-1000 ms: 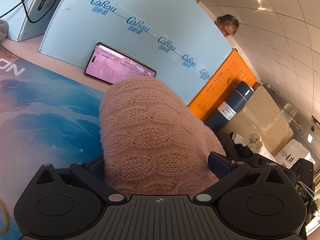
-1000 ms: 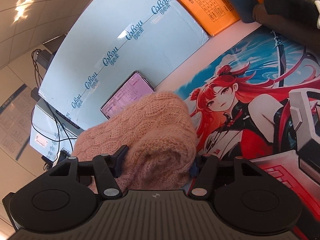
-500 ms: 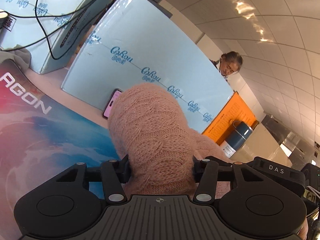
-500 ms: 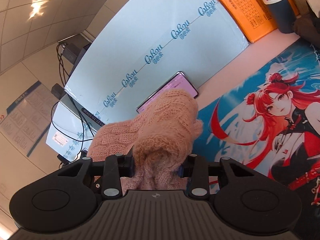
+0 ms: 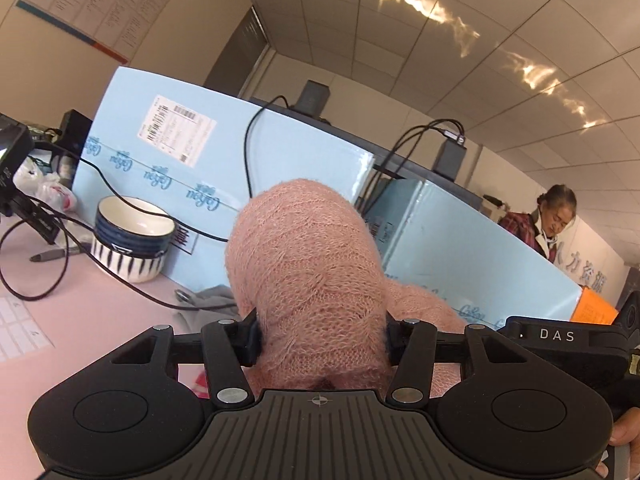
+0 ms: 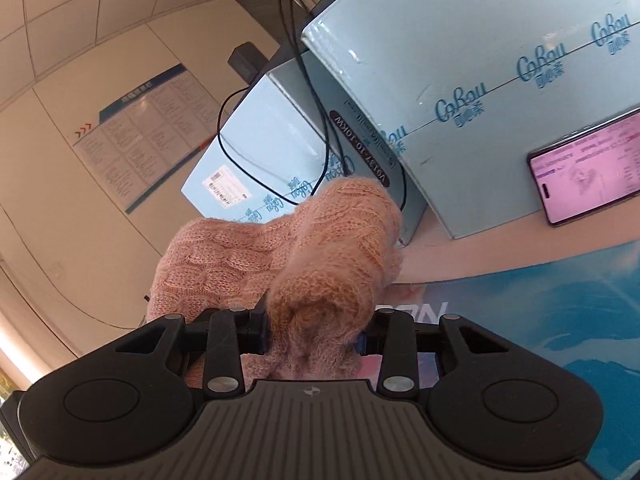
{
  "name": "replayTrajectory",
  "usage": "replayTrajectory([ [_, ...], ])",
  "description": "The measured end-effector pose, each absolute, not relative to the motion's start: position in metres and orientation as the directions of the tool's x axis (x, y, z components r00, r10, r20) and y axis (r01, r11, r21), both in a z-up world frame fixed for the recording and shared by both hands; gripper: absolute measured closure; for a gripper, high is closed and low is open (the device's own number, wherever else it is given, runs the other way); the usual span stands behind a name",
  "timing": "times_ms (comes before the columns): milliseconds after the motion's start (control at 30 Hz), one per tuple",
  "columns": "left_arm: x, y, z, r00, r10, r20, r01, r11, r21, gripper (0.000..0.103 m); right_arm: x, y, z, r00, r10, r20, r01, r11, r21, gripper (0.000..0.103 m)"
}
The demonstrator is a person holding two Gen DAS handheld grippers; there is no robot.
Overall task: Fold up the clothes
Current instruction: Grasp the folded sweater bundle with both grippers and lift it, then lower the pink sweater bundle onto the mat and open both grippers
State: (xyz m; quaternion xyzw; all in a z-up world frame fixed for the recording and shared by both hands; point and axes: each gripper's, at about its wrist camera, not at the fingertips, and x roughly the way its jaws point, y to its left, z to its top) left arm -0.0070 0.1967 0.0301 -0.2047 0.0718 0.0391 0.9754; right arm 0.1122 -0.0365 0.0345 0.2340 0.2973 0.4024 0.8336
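Up above the desk [image 6: 460,256], both grippers, left [image 5: 320,344] and right [image 6: 314,332], squeeze the soft, light, floppy pink sweater [image 5: 308,264]; grab thick bunches.

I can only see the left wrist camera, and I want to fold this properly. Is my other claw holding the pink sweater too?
Observer: Yes, the right claw is shut on the pink sweater.
Operator: Is anything close to it?
Observer: A phone with a lit pink screen leans against a blue box.
Operator: What's under that side?
Observer: A blue printed mat lies there.
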Motion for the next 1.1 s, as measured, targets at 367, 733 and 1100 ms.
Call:
replayTrajectory([
  [367,0.023,0.231,-0.008,0.890,0.319,-0.325,-0.399,0.891,-0.216,0.048,0.126,0.073,-0.008,0.548,0.723,-0.420,-0.636,0.687,0.351,0.070],
  [733,0.012,0.229,-0.003,0.847,0.396,-0.355,-0.484,0.851,-0.204,0.019,0.121,0.078,-0.017,0.670,0.634,-0.387,-0.596,0.770,0.231,0.044],
  [1100,-0.028,0.200,-0.004,0.791,0.439,-0.426,-0.543,0.825,-0.158,0.005,0.109,0.055,-0.015,0.772,0.519,-0.368,-0.508,0.851,0.134,0.006],
])
